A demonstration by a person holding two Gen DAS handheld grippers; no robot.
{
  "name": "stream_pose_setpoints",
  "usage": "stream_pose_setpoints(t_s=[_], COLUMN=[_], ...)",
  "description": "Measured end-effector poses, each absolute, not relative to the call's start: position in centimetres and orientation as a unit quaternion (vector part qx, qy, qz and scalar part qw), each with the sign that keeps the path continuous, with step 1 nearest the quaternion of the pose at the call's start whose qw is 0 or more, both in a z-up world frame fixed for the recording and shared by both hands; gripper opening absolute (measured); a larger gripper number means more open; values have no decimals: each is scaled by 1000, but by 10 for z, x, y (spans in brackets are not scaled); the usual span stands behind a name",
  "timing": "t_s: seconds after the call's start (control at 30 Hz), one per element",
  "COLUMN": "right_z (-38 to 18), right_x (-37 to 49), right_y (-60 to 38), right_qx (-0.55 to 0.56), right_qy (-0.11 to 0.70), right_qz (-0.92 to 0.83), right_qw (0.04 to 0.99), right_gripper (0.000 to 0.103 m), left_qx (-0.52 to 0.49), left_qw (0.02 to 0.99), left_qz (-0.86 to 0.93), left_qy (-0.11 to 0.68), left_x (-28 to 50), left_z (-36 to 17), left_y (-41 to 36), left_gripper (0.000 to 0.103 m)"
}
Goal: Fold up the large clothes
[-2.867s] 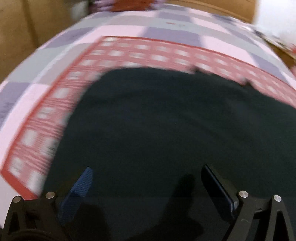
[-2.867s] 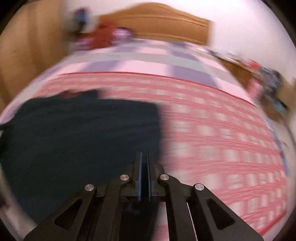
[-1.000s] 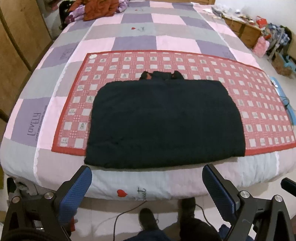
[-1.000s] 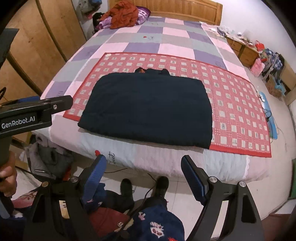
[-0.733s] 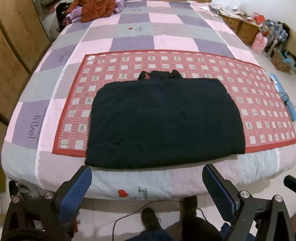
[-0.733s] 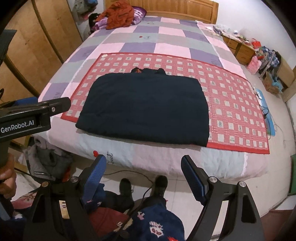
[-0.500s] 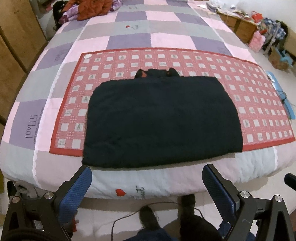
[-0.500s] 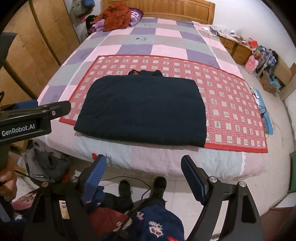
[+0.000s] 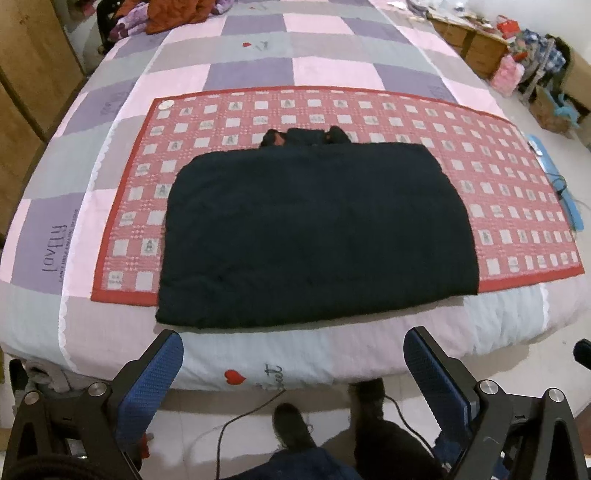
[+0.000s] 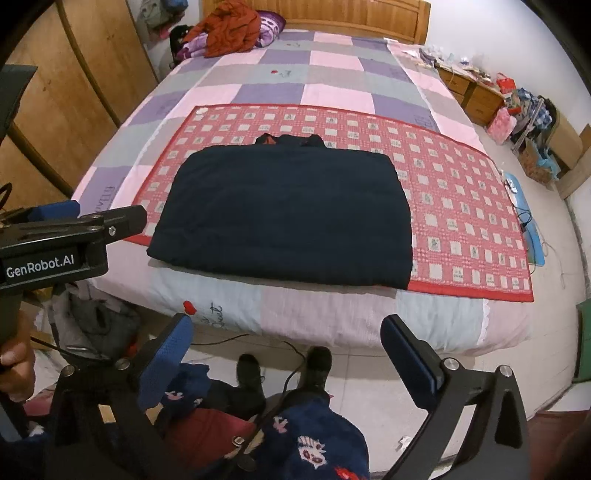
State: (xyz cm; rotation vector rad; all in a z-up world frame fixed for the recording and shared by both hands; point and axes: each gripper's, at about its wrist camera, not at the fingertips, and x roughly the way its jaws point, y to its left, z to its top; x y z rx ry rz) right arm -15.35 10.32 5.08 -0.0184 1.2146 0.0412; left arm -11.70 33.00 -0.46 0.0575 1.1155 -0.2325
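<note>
A dark navy garment (image 9: pixel 317 232) lies folded into a flat rectangle on a red checked mat (image 9: pixel 498 206) on the bed; its collar pokes out at the far edge. It also shows in the right wrist view (image 10: pixel 288 214). My left gripper (image 9: pixel 293 363) is open and empty, held back off the bed's near edge above the floor. My right gripper (image 10: pixel 286 349) is open and empty, also back from the bed. The left gripper's body (image 10: pixel 55 243) shows at the left of the right wrist view.
The bed has a pink, purple and grey patchwork cover (image 10: pixel 332 85). Red and purple clothes (image 10: pixel 229 33) lie at the headboard. Wooden wardrobes (image 10: pixel 74 92) stand left. Nightstand and bags (image 10: pixel 517 110) stand right. My feet (image 10: pixel 280 369) and a cable are on the floor.
Both grippers have pulled away from the garment and off the bed since 2.9 s ago; the right one opened. Over the last second the views barely shift.
</note>
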Motion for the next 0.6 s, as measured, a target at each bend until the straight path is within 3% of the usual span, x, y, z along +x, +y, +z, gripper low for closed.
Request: stream_pose_setpoints(t_s=[0.6], right_z=[50], right_x=[-156], right_y=[105], right_qx=[-3], right_qy=[574], right_qz=[25], right_qw=[819], right_gripper=[103], left_qx=[41], left_qw=[830], left_qz=[-134], left_qy=[541], left_x=[-117], left_z=[-7], left_y=[319], left_gripper=[99])
